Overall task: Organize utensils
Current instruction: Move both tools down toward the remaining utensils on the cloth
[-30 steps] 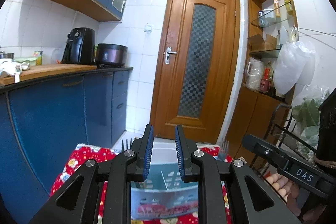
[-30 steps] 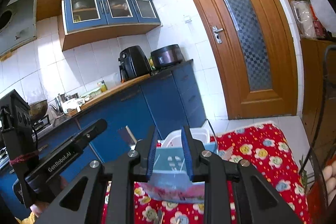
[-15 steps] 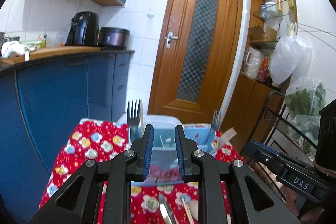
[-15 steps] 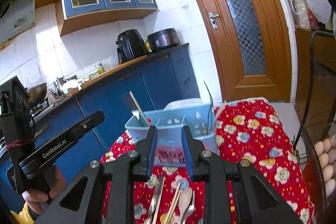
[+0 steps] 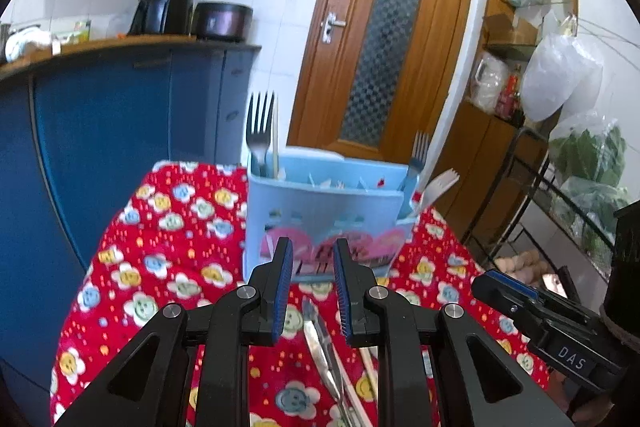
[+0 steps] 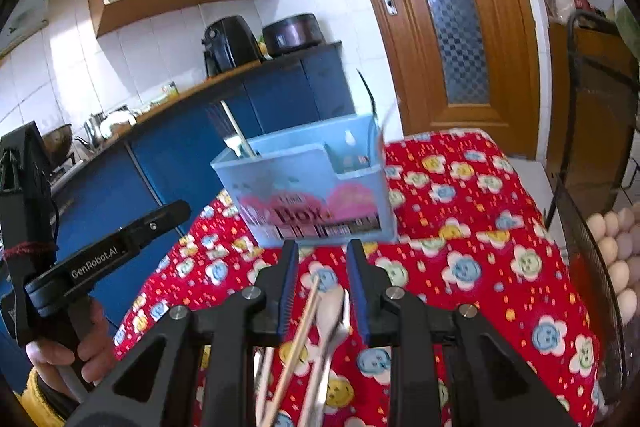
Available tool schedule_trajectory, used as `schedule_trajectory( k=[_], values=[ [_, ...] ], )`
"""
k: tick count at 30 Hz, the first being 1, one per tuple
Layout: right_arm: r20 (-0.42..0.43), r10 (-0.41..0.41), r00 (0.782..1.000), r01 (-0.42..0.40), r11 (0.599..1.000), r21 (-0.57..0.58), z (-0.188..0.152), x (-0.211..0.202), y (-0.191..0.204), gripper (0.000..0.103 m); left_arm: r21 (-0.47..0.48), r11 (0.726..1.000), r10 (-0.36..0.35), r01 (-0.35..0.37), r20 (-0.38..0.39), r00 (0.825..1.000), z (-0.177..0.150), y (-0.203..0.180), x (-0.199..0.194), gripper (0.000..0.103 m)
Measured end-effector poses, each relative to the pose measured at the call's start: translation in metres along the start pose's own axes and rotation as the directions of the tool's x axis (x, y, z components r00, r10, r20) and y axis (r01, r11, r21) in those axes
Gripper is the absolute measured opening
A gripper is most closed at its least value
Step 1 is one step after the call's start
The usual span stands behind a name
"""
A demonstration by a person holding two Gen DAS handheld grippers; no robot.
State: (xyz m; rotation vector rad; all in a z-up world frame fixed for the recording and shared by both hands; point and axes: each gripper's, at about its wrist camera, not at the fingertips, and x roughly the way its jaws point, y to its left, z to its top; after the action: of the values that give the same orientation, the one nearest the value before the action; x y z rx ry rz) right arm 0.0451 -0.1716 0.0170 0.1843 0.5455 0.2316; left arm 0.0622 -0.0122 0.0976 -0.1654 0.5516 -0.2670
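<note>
A light blue utensil holder (image 5: 324,215) stands on a table with a red flowered cloth (image 5: 168,239); it also shows in the right wrist view (image 6: 312,195). It holds a metal fork (image 5: 260,131), a second fork (image 5: 416,155) and a white plastic fork (image 5: 440,183). Loose utensils lie on the cloth in front of it: a metal knife (image 5: 320,347), a chopstick (image 6: 304,323) and a spoon (image 6: 332,311). My left gripper (image 5: 310,259) is open and empty, above the knife. My right gripper (image 6: 322,259) is open and empty, above the chopstick and spoon.
Blue kitchen cabinets (image 5: 120,131) run along the table's left. A wooden door (image 5: 376,39) is behind the table. A black wire rack (image 5: 532,195) with greens and eggs (image 6: 616,251) stands at the right. The other hand-held gripper (image 6: 104,251) shows at the left.
Both grippers have tilted down and moved back from the holder, so the cloth and the loose utensils have come into view beneath the jaws. Both stay open.
</note>
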Motion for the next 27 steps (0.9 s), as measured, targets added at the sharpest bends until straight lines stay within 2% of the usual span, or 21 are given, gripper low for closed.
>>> schedule_trajectory(
  k=[8,12,21,27],
  values=[
    [-0.063,-0.032,0.997,0.035,0.998,0.047,-0.025,0.01,-0.021,0.028,-0.023,1.0,0.01,-0.013,-0.09,0.996,-0.021,0.003,0.021,0.021],
    [-0.095,-0.048,0.994,0.055,0.996,0.068,-0.035,0.015,-0.032,0.028,-0.004,1.0,0.017,-0.018,-0.141,0.99,-0.036,0.0,0.031,0.021],
    [-0.117,-0.055,0.992,0.065,0.994,0.088,-0.046,0.017,-0.044,0.028,-0.024,0.999,-0.03,0.024,-0.275,0.961,-0.062,-0.008,0.06,0.021],
    [-0.123,-0.041,0.992,0.053,0.994,0.095,-0.05,0.018,-0.047,0.029,0.009,1.0,-0.005,0.009,-0.321,0.947,-0.077,-0.015,0.074,0.025]
  ],
)
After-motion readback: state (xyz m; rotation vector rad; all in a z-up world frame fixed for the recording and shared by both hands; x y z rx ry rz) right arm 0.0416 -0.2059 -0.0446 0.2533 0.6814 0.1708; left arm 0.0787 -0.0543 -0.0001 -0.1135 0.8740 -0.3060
